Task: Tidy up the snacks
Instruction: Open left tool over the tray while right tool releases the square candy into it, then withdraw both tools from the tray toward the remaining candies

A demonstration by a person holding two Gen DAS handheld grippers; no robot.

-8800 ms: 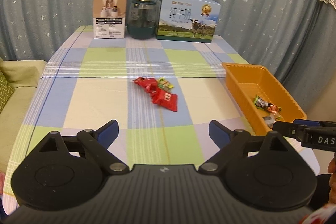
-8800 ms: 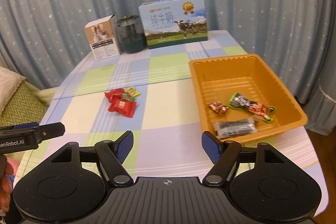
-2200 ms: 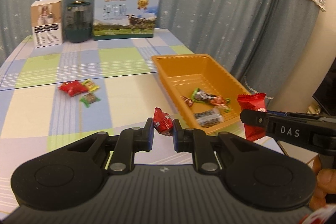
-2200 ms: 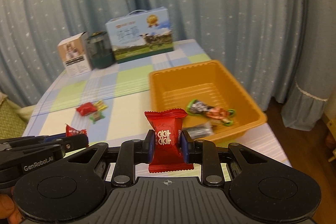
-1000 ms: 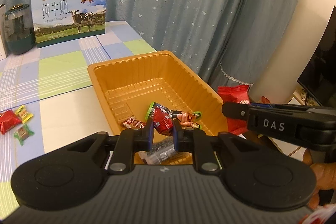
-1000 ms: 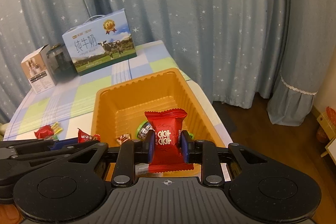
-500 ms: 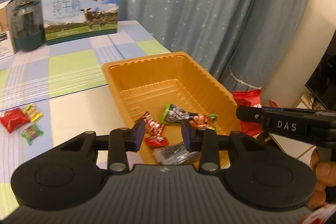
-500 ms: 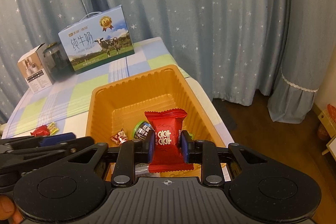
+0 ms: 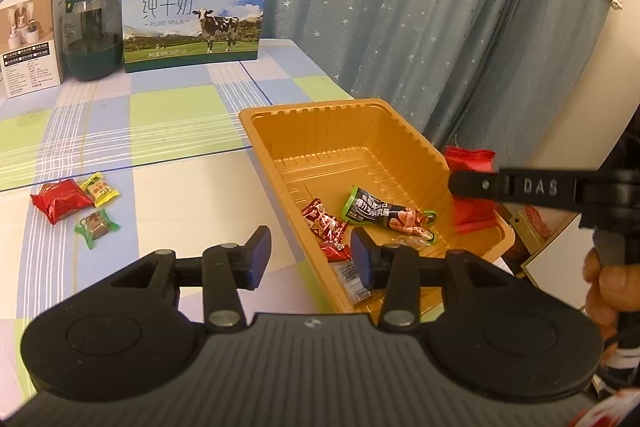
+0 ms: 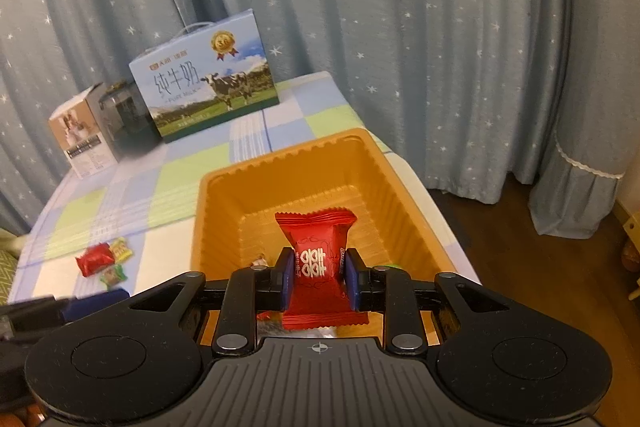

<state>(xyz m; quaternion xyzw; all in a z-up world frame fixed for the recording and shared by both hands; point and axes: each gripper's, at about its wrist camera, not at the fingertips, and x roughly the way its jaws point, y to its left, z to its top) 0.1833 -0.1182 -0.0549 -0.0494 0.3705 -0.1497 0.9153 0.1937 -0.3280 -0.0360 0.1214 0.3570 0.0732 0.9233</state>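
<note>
An orange tray (image 9: 424, 143) stands at the table's right edge and holds several wrapped snacks, among them a small red candy (image 9: 335, 251) and a long green-ended packet (image 9: 384, 213). My left gripper (image 9: 308, 259) is open and empty above the tray's near-left rim. My right gripper (image 10: 318, 279) is shut on a red snack packet (image 10: 316, 255) above the tray (image 10: 216, 195); in the left wrist view it (image 9: 472, 187) hangs at the tray's right side. A red packet (image 9: 60, 201), a yellow candy (image 9: 99, 189) and a green candy (image 9: 96, 227) lie on the table to the left.
A milk carton box (image 9: 192, 19), a dark green jar (image 9: 93, 35) and a white box (image 9: 30, 39) stand at the table's back edge. Blue starred curtains hang behind. The table's right edge runs just past the tray.
My left gripper let the small red candy fall into the tray, opened wider and drew back to the left. My right gripper moved in over the tray with the red packet.
</note>
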